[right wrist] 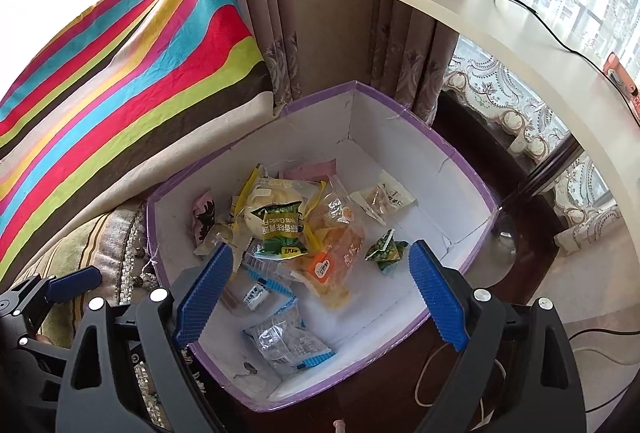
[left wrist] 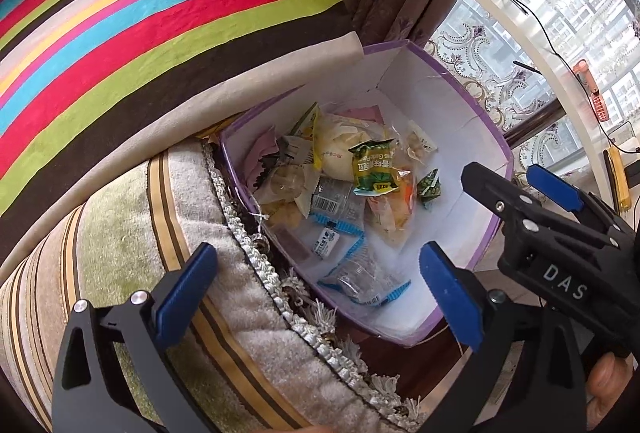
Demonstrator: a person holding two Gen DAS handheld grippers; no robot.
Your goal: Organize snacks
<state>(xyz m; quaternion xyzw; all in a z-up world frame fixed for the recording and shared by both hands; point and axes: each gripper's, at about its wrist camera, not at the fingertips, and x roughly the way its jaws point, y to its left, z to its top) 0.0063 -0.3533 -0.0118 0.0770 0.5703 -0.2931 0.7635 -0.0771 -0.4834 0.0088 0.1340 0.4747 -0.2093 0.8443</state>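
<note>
Crinkly plastic film wraps nearly everything in the purple-rimmed white cardboard box, which sits wedged against a striped sofa cushion below the rainbow-striped pillow. The snacks look feather-light, soft and slippery, and the pastry ones would crush under a hard pinch, so I'd take each by its crimped end seal, not its belly. Both grippers hover above the box, pointing steeply down.

The right gripper has its blue pads spread wide with nothing held. In its view the clear packet with blue ends lies just below and between its pads. The small green triangular pouch sits at about one o'clock, close to the right-hand pad, and the green garlic-pea bag rests atop the heap at eleven.

The left gripper is likewise gaping and empty. One of its pads hangs over the cushion, the other over the box's near edge.
</note>
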